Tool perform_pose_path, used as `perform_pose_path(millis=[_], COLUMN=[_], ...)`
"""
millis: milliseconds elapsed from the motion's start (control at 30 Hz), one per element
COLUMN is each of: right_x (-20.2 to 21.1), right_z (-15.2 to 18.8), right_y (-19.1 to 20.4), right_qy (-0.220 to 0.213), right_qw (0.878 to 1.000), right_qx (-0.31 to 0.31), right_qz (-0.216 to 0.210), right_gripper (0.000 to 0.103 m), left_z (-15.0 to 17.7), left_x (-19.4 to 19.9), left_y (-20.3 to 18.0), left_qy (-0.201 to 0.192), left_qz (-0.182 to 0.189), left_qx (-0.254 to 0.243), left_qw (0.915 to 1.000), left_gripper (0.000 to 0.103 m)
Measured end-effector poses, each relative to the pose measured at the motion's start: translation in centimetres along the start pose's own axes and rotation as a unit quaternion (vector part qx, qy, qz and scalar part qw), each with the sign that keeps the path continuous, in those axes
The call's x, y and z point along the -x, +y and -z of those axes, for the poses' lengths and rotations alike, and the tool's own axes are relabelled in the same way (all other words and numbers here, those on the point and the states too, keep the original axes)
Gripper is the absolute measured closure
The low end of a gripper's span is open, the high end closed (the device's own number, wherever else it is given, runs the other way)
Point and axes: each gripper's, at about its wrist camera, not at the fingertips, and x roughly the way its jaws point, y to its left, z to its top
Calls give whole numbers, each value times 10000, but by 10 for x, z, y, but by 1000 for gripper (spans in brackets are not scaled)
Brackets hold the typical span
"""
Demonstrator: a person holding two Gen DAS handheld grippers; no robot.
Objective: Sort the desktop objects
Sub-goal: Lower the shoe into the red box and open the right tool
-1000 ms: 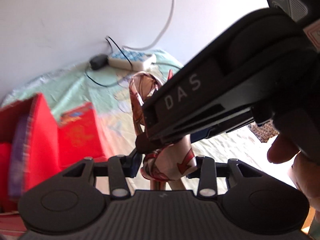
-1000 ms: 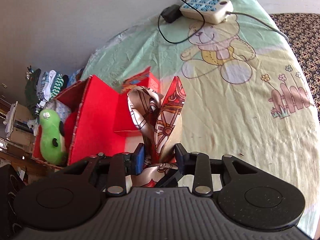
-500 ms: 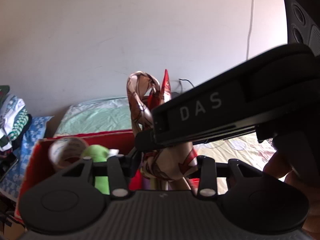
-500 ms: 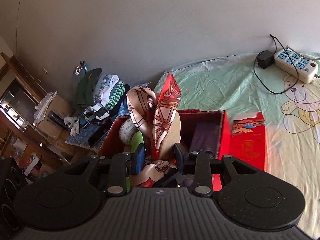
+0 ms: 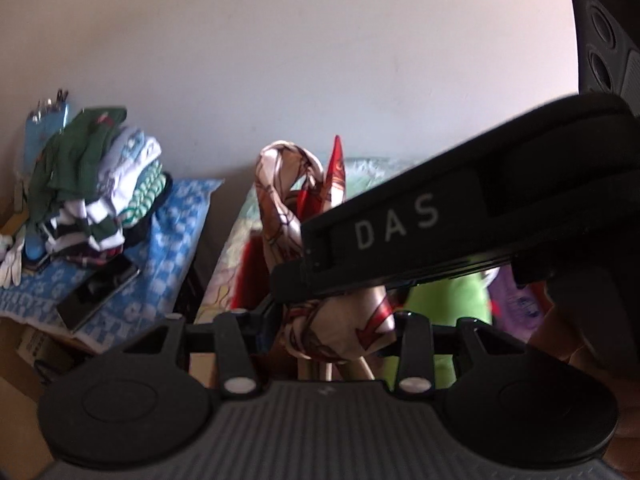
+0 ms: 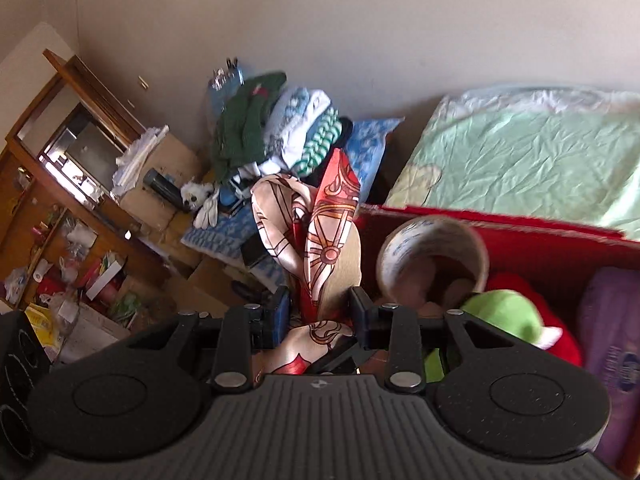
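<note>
Bed [image 6: 532,160] under a crumpled pale-green cartoon sheet, with a red box [image 6: 520,236] on its near edge.

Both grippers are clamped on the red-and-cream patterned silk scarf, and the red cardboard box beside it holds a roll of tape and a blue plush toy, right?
Nearly. The plush toy is green, not blue; the right wrist view shows it beside the roll of tape in the red cardboard box. The left gripper and right gripper do both clamp the red-and-cream patterned silk scarf.

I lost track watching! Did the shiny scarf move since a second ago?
Yes. The scarf, pinched in both grippers' jaws, left the teddy-bear sheet and travelled sideways to the red box, near the clothes pile.
</note>
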Motion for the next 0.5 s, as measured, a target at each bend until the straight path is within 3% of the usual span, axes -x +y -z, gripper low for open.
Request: perform_pose_path(millis=[200,367,500], right_x=[-43,-62,-58], right_z=[1,5,6], right_y=[-5,-8,-10], right_qy=[625,958,896], right_qw=[9977,9927,9937], right_qx=[-253,-210,-260], right_qz=[98,701,618], right_gripper=[68,70,72], left_z=[3,7,12], left_x=[-41,-56,-40], left_y=[33,32,34], left_qy=[595,748,713], left_qz=[146,197,249], left_qx=[101,7,-60], left_qw=[9981,9970,9971], left_gripper=[63,66,49])
